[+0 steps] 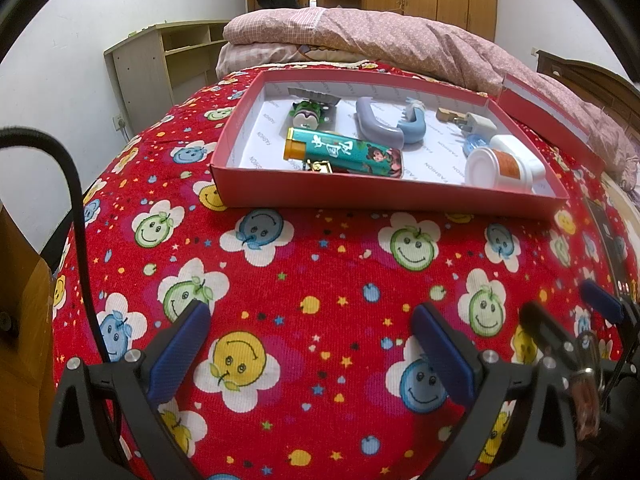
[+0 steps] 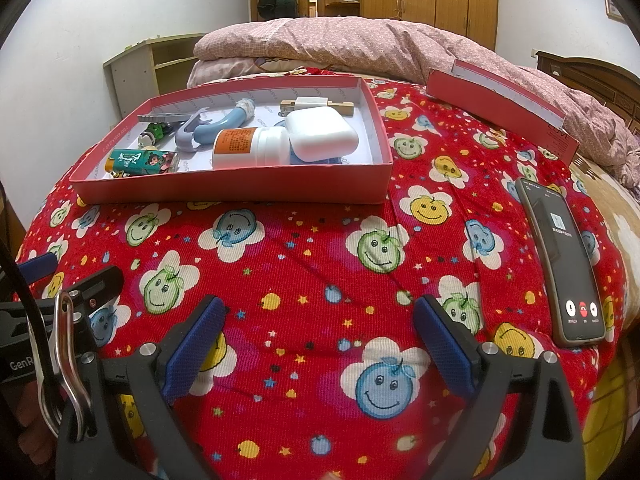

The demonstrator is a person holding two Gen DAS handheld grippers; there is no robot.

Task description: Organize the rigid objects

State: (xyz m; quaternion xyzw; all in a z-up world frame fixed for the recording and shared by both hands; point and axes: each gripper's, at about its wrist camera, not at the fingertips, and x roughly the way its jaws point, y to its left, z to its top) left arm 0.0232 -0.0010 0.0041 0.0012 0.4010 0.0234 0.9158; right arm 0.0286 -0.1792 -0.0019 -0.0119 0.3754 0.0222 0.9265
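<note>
Left tongs (image 1: 312,350) wide open, holding nothing, over red bedspread (image 1: 320,280). Right tongs (image 2: 320,340) likewise wide open, empty.

One phone (image 2: 560,256) just right of right tongs.

Ahead of both: one red box (image 1: 360,194) holding one green tube (image 1: 340,152), one white bottle (image 2: 252,148), one white case (image 2: 320,132), one blue hook (image 1: 412,128), one purple handle (image 1: 376,122).

Far right: one box lid (image 2: 500,108). Beyond: one pink quilt (image 2: 360,40).

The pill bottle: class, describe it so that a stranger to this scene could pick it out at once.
Find the red box on the red smiley bedspread. Inside, toward its right end, the pill bottle lies on its side against a white case. Only it is a white cylinder with an orange label.
</note>
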